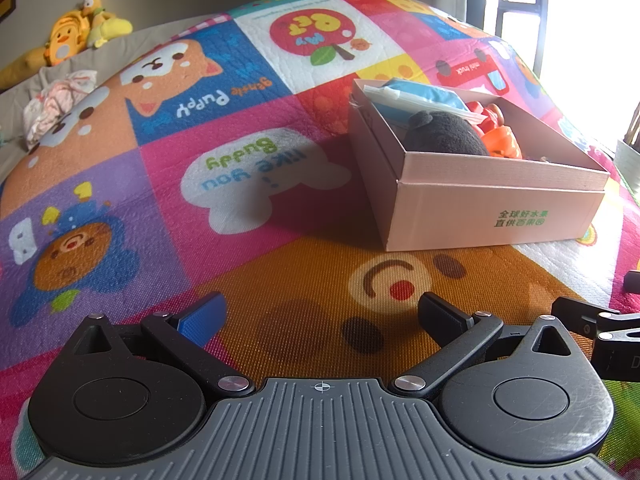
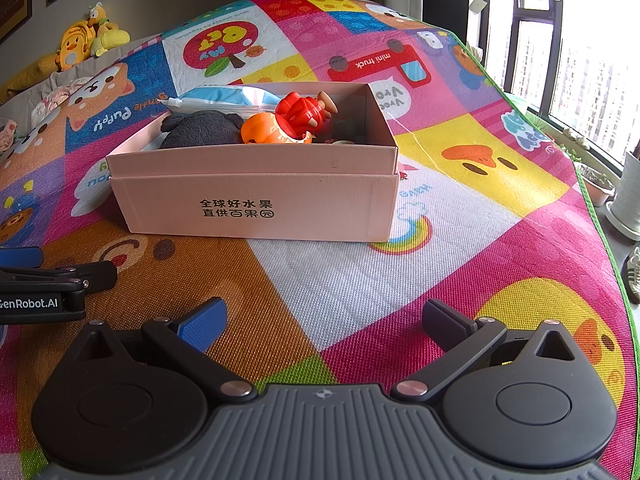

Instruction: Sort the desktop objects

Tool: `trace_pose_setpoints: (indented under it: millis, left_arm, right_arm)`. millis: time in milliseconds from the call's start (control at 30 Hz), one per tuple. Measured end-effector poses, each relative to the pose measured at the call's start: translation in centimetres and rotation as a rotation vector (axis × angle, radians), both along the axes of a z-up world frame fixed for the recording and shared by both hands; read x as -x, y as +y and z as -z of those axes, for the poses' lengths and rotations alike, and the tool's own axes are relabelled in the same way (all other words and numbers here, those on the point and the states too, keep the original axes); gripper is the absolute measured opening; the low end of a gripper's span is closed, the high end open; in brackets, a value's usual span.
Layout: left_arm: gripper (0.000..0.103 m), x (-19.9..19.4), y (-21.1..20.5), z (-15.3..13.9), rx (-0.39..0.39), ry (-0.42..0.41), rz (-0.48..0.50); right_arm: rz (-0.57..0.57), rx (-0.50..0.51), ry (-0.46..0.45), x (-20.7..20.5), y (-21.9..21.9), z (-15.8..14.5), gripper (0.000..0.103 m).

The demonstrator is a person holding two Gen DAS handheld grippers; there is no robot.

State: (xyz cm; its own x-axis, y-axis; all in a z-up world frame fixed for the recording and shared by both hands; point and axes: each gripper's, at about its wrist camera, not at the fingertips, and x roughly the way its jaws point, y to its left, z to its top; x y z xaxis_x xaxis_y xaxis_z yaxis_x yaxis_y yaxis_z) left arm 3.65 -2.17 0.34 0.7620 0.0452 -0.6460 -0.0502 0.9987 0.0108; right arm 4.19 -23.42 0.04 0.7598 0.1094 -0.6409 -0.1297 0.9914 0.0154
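A pink cardboard box (image 1: 496, 208) (image 2: 256, 200) stands on a colourful cartoon play mat (image 1: 248, 184) (image 2: 440, 208). Inside it lie a dark plush toy (image 1: 444, 134) (image 2: 204, 130), a blue and white packet (image 1: 420, 94) (image 2: 224, 98), an orange toy (image 1: 502, 142) (image 2: 266, 130) and a red toy (image 2: 302, 112). My left gripper (image 1: 324, 314) hovers open over the mat, short of the box's near left corner, nothing between its fingers. My right gripper (image 2: 326, 318) is open too, in front of the box, holding nothing. The left gripper (image 2: 40, 280) shows at the right wrist view's left edge.
Yellow plush toys (image 1: 86, 26) (image 2: 90, 36) and crumpled cloth (image 1: 60, 106) lie at the far left beyond the mat. A window (image 2: 580, 60) with potted plants (image 2: 600, 188) lines the right side. A shoe (image 2: 634, 274) sits past the mat's right edge.
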Motion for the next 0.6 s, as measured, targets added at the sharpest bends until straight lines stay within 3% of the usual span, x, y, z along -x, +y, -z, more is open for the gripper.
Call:
trace_pose_setpoints:
  millis: [300,600]
  left_arm:
    - [0.103,0.1,0.0,-0.1,0.008,0.002,-0.002]
    - [0.103,1.8,-0.2,-0.7,0.006,0.074,-0.006]
  right_arm:
    - [0.0,-0.002,0.0,0.0,0.0,0.0,0.103]
    - [0.001,0.0,0.0,0.1,0.0,0.0,0.103]
